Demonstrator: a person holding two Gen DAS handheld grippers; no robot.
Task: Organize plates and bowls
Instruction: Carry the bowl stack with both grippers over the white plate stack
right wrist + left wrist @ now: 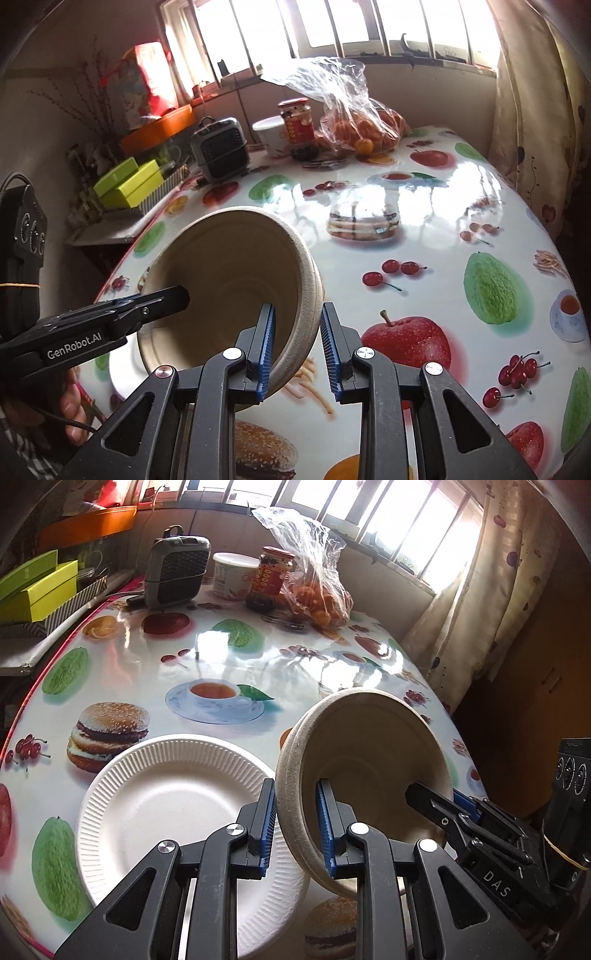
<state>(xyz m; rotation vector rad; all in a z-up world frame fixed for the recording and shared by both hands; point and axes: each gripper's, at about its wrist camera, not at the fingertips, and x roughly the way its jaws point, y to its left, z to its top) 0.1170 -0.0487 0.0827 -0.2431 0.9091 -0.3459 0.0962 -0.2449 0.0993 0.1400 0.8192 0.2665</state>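
1. Both clamped on the tan paper bowl rim: left gripper one side, right gripper opposite, held tilted above the tablecloth.
2. Uneven pull = rim buckles, slips.
3. Could clip the white paper plate below.

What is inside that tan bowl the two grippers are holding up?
The tan bowl holds no food: only one finger of the left gripper and one finger of the right gripper, each clamping its rim. The near inner wall is hidden.
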